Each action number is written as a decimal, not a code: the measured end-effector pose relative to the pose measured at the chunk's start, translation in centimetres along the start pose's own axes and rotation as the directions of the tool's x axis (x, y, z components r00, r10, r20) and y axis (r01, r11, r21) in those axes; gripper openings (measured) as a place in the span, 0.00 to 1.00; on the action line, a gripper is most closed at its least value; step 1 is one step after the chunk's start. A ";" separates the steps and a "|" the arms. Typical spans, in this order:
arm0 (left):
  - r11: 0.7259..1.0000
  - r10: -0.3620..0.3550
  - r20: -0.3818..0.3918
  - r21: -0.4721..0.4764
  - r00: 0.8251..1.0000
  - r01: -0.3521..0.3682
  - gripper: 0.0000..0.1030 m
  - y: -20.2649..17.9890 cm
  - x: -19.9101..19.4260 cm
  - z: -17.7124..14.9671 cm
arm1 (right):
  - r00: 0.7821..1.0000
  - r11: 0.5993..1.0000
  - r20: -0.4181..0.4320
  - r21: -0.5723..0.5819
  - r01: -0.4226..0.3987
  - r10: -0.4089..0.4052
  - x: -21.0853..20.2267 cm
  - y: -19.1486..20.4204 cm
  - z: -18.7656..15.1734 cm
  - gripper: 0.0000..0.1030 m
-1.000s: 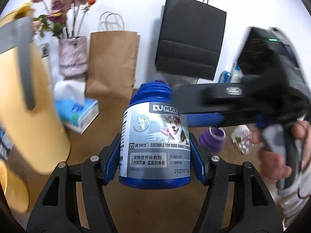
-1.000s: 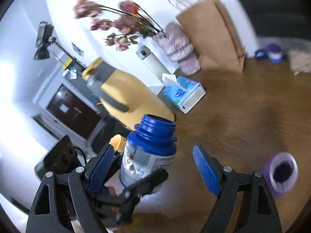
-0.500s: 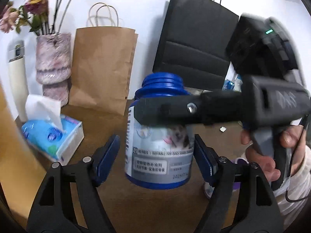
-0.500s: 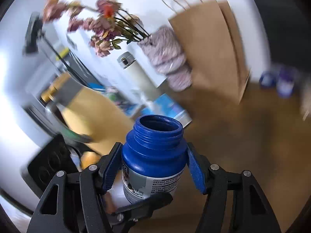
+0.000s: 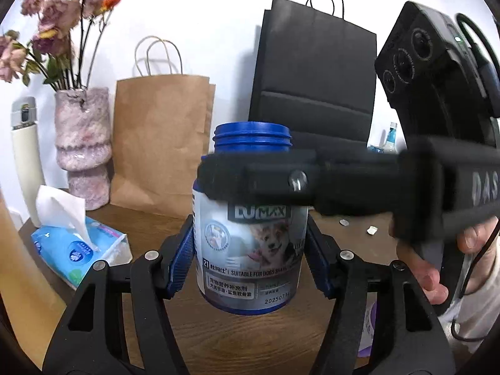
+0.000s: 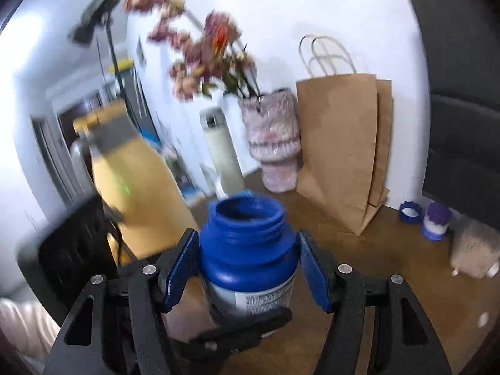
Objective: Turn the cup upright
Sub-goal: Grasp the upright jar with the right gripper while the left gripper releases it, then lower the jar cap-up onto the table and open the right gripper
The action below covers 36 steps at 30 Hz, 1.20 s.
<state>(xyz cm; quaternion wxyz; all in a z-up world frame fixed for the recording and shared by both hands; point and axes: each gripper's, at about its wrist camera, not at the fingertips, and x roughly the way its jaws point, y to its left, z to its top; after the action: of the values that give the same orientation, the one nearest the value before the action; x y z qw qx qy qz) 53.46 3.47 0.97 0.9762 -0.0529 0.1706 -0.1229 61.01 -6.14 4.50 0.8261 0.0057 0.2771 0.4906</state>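
The cup is a blue jar [image 5: 250,250] with a grey dog label. It stands upright with its open mouth up, between both grippers above the wooden table [image 5: 237,343]. My left gripper [image 5: 250,262] is shut on its labelled body. My right gripper [image 6: 247,268] is shut on the blue shoulder of the jar [image 6: 247,250] just under the threaded neck. One black right finger [image 5: 265,184] crosses the front of the jar. A left finger [image 6: 243,328] shows below the jar in the right wrist view. A hand [image 5: 437,284] holds the right gripper's handle.
A tissue pack [image 5: 78,250], a pink vase of dried flowers [image 5: 82,137], a cream flask [image 5: 26,156], a brown paper bag [image 5: 159,143] and a black bag [image 5: 315,75] line the back. A yellow jug [image 6: 137,181] stands left. A blue lid [image 6: 411,212] and a purple-topped pot [image 6: 437,222] sit far right.
The right gripper came in from the side and closed on the jar's shoulder. The jar went from leaning to upright, and both views levelled out.
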 end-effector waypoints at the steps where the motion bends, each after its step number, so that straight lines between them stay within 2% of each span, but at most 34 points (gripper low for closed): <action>1: 1.000 -0.003 0.003 -0.016 1.000 0.003 0.58 0.0 -0.4 0.0 | 1.000 1.000 0.003 0.024 -0.018 0.018 -0.1 0.2 -0.3 0.67; 2: 1.000 -0.005 0.005 -0.029 1.000 0.006 0.58 -0.1 -0.9 0.0 | 1.000 0.999 0.008 0.026 -0.021 0.021 -0.3 0.6 -0.6 0.67; 7: 1.000 0.001 0.003 -0.028 1.000 -0.001 0.58 -0.9 -3.3 -1.4 | 0.995 0.994 0.057 -0.074 0.080 -0.076 -2.4 4.2 -2.8 0.67; 8: 0.999 -0.001 0.002 -0.044 1.000 0.001 0.58 -1.1 -4.1 -2.1 | 0.992 0.989 0.068 -0.097 0.114 -0.108 -2.9 5.4 -3.6 0.67; 11: 0.995 -0.027 -0.020 -0.096 0.999 0.025 0.58 -1.2 -5.4 -3.9 | 0.988 0.979 0.085 -0.145 0.144 -0.132 -3.8 7.5 -5.8 0.67; 13: 0.991 -0.042 -0.045 -0.129 0.998 0.036 0.58 -1.4 -5.7 -5.0 | 0.984 0.973 0.042 -0.150 0.177 -0.173 -3.4 7.7 -7.8 0.67; 15: 0.988 -0.050 -0.094 -0.153 0.994 0.035 0.58 -1.7 -5.5 -6.1 | 0.989 0.986 0.003 -0.077 0.146 -0.146 -3.3 6.6 -9.2 0.67; 18: 0.991 -0.023 -0.147 -0.132 0.989 0.004 0.58 -2.9 -5.1 -7.3 | 0.992 0.992 -0.035 -0.029 0.119 -0.120 -3.6 5.5 -10.6 0.66; 20: 0.991 -0.011 -0.209 -0.135 0.978 -0.017 0.59 -3.4 -4.6 -7.8 | 0.991 0.992 -0.057 -0.023 0.121 -0.122 -3.5 5.1 -11.5 0.66; 22: 0.987 -0.002 -0.260 -0.154 0.966 -0.039 0.69 -3.5 -4.6 -8.7 | 0.981 0.982 -0.067 -0.059 0.181 -0.185 -3.2 5.3 -12.4 0.66; 24: 0.984 0.013 -0.305 -0.165 0.952 -0.066 0.74 -3.4 -4.8 -9.6 | 0.968 0.968 -0.060 -0.087 0.237 -0.242 -3.2 5.6 -13.1 0.66; 26: 0.979 0.030 -0.344 -0.179 0.938 -0.097 0.75 -3.1 -5.6 -10.3 | 0.952 0.947 -0.018 -0.112 0.303 -0.306 -3.4 5.9 -13.7 0.66; 28: 0.977 0.049 -0.364 -0.177 0.930 -0.120 0.79 -2.6 -6.5 -10.8 | 0.946 0.940 -0.026 -0.125 0.317 -0.323 -3.1 6.0 -14.2 0.66; 32: 0.965 0.118 -0.380 -0.175 0.917 -0.197 0.80 -1.2 -9.6 -11.7 | 0.933 0.923 -0.032 -0.163 0.348 -0.358 -3.1 6.8 -14.7 0.68; 33: 0.961 0.121 -0.380 -0.186 0.917 -0.204 0.81 -0.8 -10.0 -11.7 | 0.928 0.920 -0.050 -0.161 0.357 -0.369 -3.1 7.0 -14.6 0.71; 34: 0.957 0.125 -0.380 -0.199 0.917 -0.212 0.81 -0.4 -10.7 -11.9 | 0.923 0.917 -0.066 -0.163 0.364 -0.378 -3.1 7.2 -14.4 0.80; 36: 0.946 0.141 -0.378 -0.222 0.915 -0.238 0.81 0.2 -12.2 -12.0 | 0.923 0.918 -0.083 -0.169 0.358 -0.375 -3.7 7.8 -14.3 0.85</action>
<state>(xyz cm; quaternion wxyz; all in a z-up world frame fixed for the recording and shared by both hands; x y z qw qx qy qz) 38.25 6.11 -6.38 0.9203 -0.1418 0.3644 -0.0107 46.71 -8.84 -3.77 0.8843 -0.1369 0.2820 0.3461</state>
